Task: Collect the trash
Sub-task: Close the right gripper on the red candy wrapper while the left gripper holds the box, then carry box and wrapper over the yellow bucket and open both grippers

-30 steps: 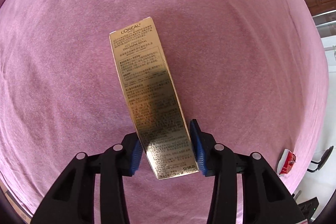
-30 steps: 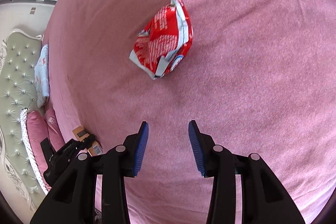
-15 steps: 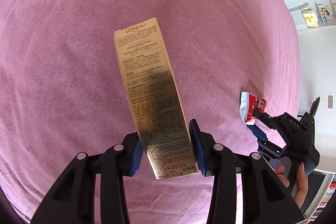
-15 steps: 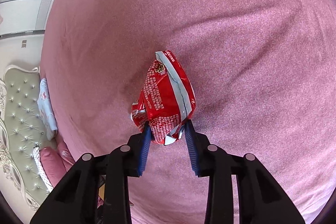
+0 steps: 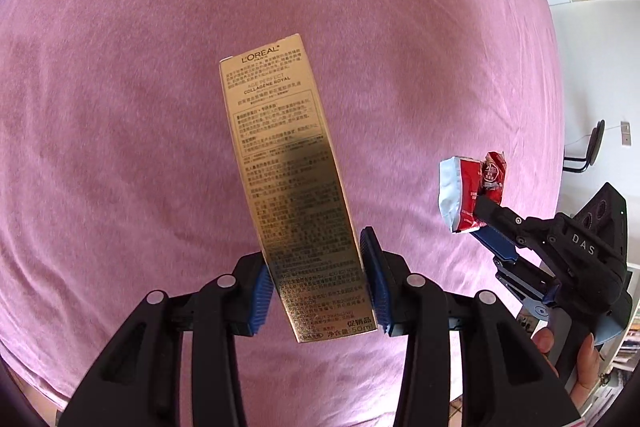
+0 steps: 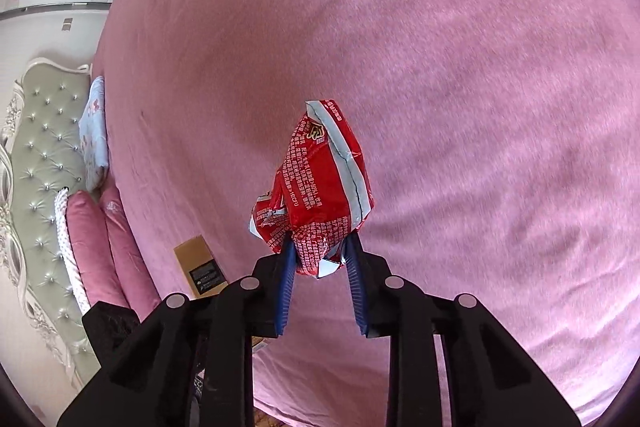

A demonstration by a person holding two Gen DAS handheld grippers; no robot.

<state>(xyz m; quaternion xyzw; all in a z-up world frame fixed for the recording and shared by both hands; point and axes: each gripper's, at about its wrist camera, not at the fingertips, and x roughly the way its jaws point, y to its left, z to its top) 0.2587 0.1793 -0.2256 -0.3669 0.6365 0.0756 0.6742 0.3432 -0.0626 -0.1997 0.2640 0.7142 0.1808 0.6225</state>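
Clamping the gold carton [image 5: 296, 183], the left hand-held gripper [image 5: 320, 291] hides its lower edges; the right hand-held gripper [image 6: 320, 267] pinches the red wrapper [image 6: 320, 195].

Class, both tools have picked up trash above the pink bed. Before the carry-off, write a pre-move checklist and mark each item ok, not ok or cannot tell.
1. Left tool shut on the tall gold cardboard box: ok.
2. Right tool shut on the crumpled red foil wrapper: ok.
3. Wrapper off the pink bedspread: ok.
4. Grip deep on the wrapper: not ok, bottom edge only.
5. Bin in view: not ok.
6. Box empty: cannot tell.
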